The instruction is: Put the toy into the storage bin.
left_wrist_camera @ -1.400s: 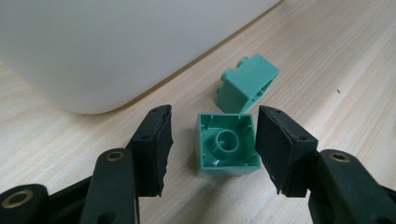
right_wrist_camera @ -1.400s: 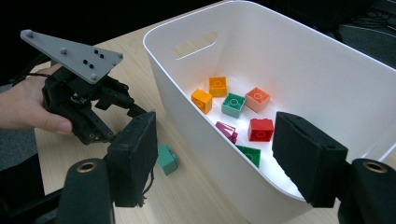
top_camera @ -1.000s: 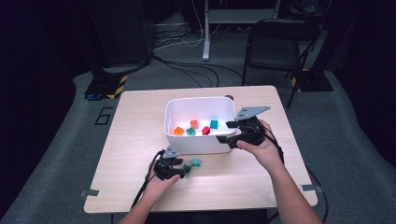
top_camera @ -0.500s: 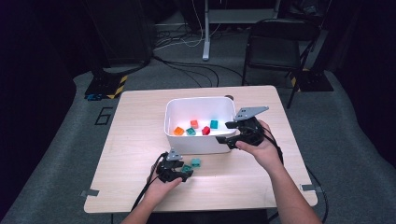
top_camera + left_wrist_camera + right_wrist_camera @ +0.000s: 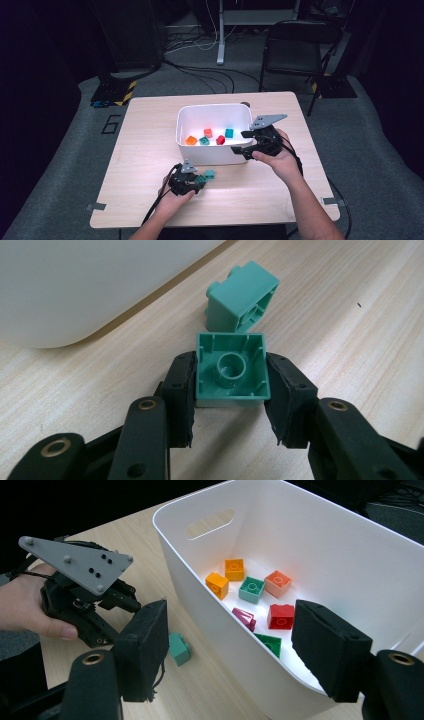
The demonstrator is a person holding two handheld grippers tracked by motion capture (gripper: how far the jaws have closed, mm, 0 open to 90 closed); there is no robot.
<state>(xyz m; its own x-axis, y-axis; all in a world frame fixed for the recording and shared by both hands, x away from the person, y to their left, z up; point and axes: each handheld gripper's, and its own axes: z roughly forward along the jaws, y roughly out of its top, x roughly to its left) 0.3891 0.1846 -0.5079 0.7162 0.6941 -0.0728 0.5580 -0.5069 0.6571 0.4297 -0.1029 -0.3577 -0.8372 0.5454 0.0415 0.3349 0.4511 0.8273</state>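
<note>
My left gripper (image 5: pixel 230 375) is shut on a green brick (image 5: pixel 231 369), whose hollow underside faces the camera, low over the wooden table (image 5: pixel 350 315). A second green brick (image 5: pixel 241 296) lies on its side just beyond it, near the white bin's wall (image 5: pixel 75 285). In the high view the left gripper (image 5: pixel 194 181) sits in front of the bin (image 5: pixel 200 152), with the loose brick (image 5: pixel 209 174) beside it. My right gripper (image 5: pixel 237 645) is open and straddles the bin's near wall (image 5: pixel 200 590), without touching it. It is at the bin's right front corner (image 5: pixel 241 142).
Several bricks lie in the bin: orange (image 5: pixel 234 569), green (image 5: pixel 251 589), red (image 5: pixel 280 616) and others. The table's front edge (image 5: pixel 215 222) is close to the person's forearms. A black chair (image 5: pixel 292 52) and floor cables stand behind the table.
The left gripper has shifted slightly right, up to the green bricks. The right gripper has stayed at the bin's corner.
</note>
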